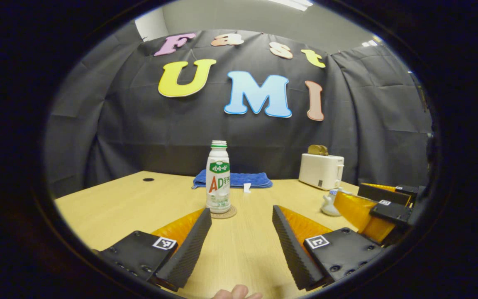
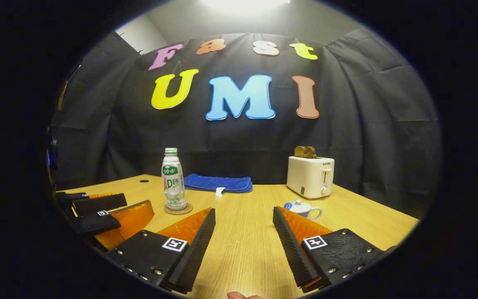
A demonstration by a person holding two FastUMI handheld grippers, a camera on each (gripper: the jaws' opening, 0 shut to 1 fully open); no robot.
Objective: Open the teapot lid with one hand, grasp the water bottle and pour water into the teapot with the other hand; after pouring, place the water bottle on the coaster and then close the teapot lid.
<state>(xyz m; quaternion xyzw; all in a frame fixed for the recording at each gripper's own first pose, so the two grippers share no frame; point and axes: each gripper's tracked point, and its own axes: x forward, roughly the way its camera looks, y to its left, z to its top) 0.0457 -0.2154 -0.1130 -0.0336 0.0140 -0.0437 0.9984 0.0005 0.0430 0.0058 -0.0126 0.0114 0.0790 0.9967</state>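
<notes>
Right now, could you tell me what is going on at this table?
Nothing is being handled. The left gripper and right gripper hover over the wooden table, jaws open and empty. The water bottle stands upright on its coaster, and the teapot, lid on, sits near the toaster.

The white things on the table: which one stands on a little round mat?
The bottle, tall with a green label, stands on the round coaster. The teapot and the toaster sit straight on the table.
</notes>
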